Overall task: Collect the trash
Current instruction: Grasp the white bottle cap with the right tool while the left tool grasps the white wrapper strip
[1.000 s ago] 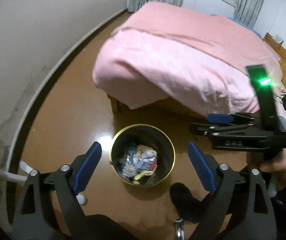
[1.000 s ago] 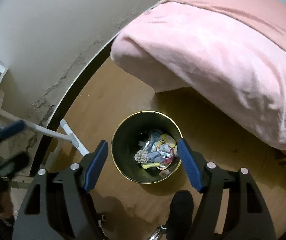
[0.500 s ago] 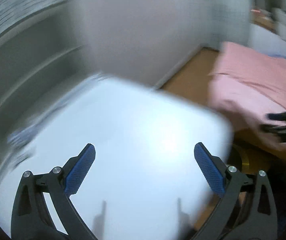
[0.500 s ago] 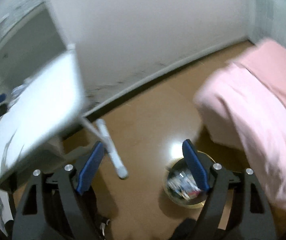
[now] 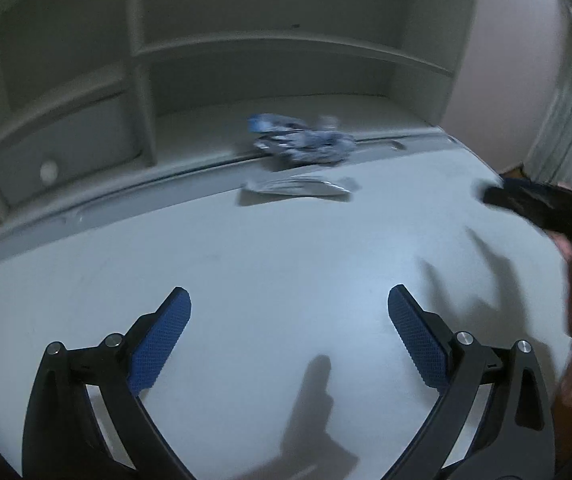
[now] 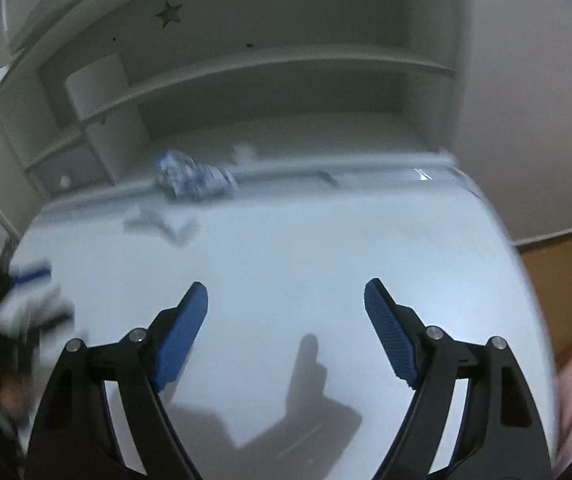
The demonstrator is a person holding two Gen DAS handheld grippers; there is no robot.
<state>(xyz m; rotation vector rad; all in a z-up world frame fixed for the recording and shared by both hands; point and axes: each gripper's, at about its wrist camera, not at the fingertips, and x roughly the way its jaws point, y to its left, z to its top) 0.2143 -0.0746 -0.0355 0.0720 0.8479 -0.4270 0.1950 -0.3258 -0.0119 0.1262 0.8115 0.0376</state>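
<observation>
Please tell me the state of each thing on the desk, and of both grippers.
Left gripper: open, nothing between the pads.
Right gripper: open, nothing between the pads.
Blue wrapper: crumpled, lying at the back of the desk.
Flat wrapper: lying flat just before it.
Drawer: closed.

Dim, bluish room light, pale sheen on the white worktop [image 5: 286,264], soft hand-held gripper shadows falling toward the viewer, motion blur smearing the crumpled wrappers [image 5: 306,146] and frame sides, shelves [image 6: 269,64] bowed by fisheye, dark vignetted corners.
</observation>
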